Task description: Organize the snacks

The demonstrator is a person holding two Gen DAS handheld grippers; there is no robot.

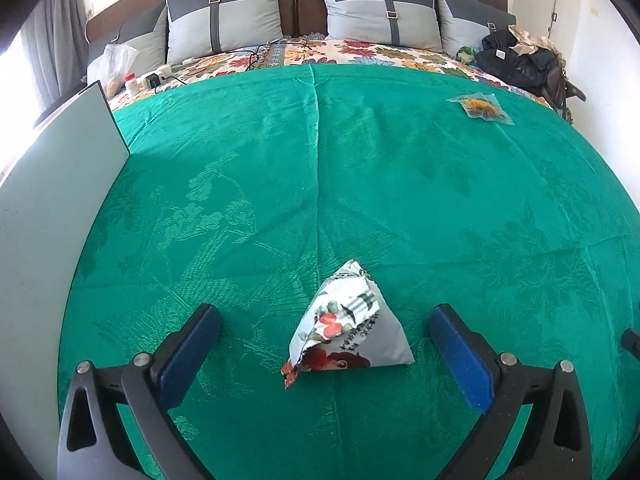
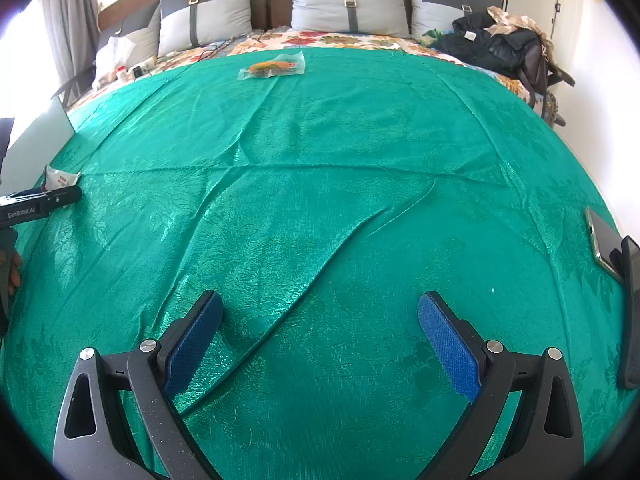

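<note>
Two grippers are mine, both tilted steeply down at the green bedspread (image 1: pixel 400 152). My left gripper (image 1: pixel 326 320) has its blue fingers (image 1: pixel 192 344) spread wide, with the white floral snack packet (image 1: pixel 348 328) lying on the cloth between them, touching neither pad. It sits crumpled, one corner peaked up. My right gripper (image 2: pixel 320 314) hangs over bare, creased cloth with its fingers (image 2: pixel 448 344) also spread wide and nothing between them. From the right wrist view my left gripper shows at the far left edge, with the packet just beyond its tip. A second snack, a clear packet with orange filling (image 2: pixel 274 66), lies well apart near the floral sheet (image 2: pixel 352 38) and the grey pillows (image 2: pixel 344 4). A pale board (image 1: pixel 52 208) stands at my left.
</note>
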